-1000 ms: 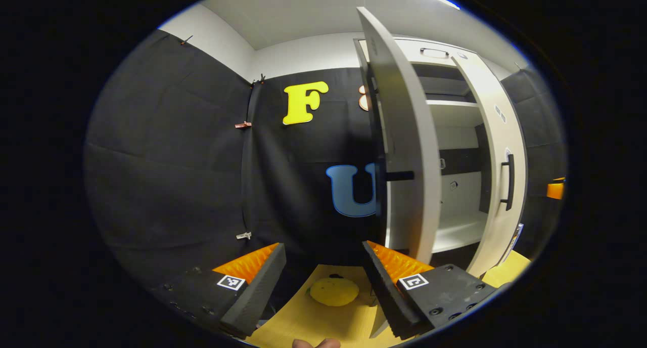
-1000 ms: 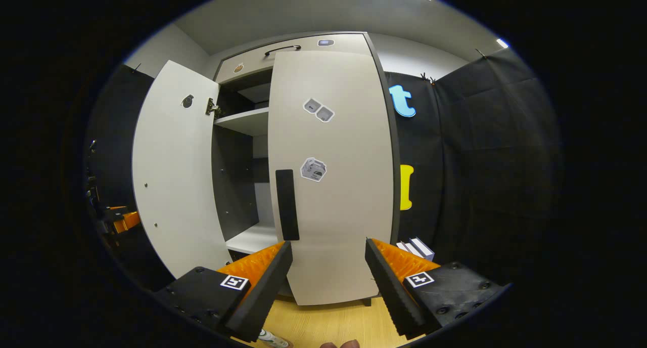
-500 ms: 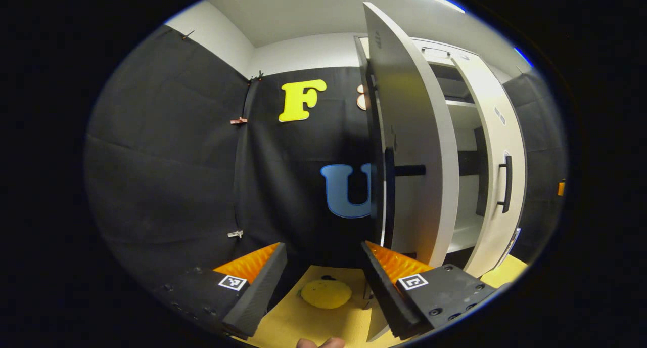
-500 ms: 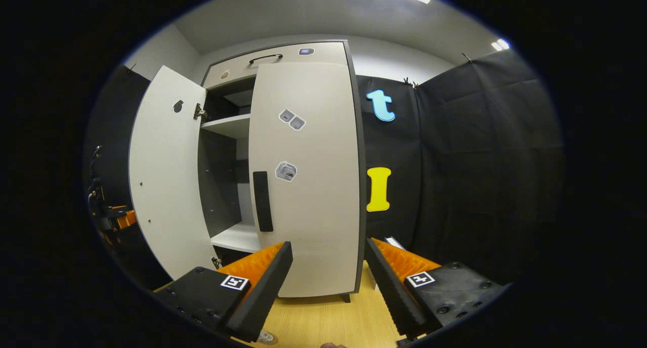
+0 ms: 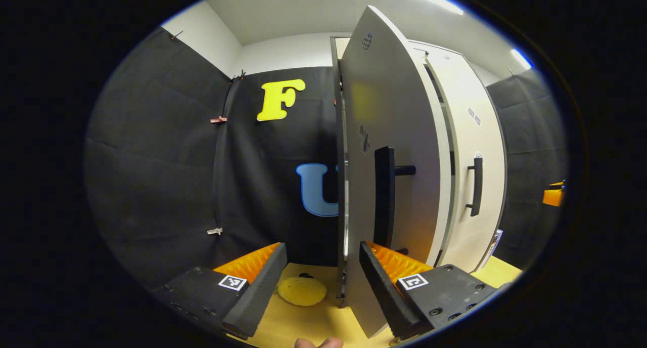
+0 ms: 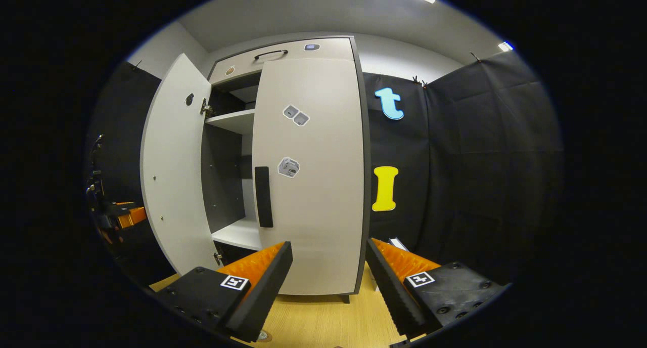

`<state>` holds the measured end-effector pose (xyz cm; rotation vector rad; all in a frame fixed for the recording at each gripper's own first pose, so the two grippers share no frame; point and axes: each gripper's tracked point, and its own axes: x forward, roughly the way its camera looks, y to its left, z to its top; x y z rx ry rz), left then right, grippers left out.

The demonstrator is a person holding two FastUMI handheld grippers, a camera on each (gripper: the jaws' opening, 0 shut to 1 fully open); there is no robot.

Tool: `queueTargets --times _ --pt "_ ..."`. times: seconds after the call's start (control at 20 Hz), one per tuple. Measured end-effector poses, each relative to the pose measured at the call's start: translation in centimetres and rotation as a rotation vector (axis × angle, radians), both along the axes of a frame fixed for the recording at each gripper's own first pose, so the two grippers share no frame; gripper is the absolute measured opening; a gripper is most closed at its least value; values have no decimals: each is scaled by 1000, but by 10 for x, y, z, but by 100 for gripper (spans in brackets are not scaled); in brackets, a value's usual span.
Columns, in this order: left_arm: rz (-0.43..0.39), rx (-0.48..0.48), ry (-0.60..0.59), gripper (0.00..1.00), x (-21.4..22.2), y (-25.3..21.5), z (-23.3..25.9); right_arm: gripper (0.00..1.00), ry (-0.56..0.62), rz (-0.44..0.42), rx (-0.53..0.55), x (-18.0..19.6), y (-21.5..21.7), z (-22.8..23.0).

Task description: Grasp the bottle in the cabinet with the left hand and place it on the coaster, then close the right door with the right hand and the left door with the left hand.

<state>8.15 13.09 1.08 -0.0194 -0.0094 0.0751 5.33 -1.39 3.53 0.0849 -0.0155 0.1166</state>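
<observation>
Black cloth walls enclose the booth, with a pale cabinet (image 6: 303, 49) standing on a wooden table (image 6: 323, 322). Right door (image 6: 313, 176), at 12 o'clock in the right gripper view, lies flush with the cabinet front and appears shut, so that step is judged done. Left door (image 5: 389, 176) stands part-way open: in the left gripper view it swings edge-on at 1 o'clock, its dark handle (image 5: 384, 201) just above the left claw's right finger, and a gap to the shelves (image 6: 232, 123) shows in the right gripper view at 10 o'clock. Closing it is what remains. The bottle cannot be made out; the visible shelves look bare, and a small round object at the lower edge of the right gripper view is too cropped to identify. Left claw (image 5: 323, 272) is wide and empty, near the door edge; contact cannot be told. Right claw (image 6: 328, 272) is likewise wide and empty, apart from the closed door. A yellow round pad (image 5: 302, 291), possibly the coaster, lies bare on the table at 6 o'clock.
</observation>
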Motion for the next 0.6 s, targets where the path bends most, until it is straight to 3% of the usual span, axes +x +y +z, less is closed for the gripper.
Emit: queueTargets --times 0.6 --pt "-118 24 -20 93 38 -104 9 97 55 -4 50 21 -38 -12"
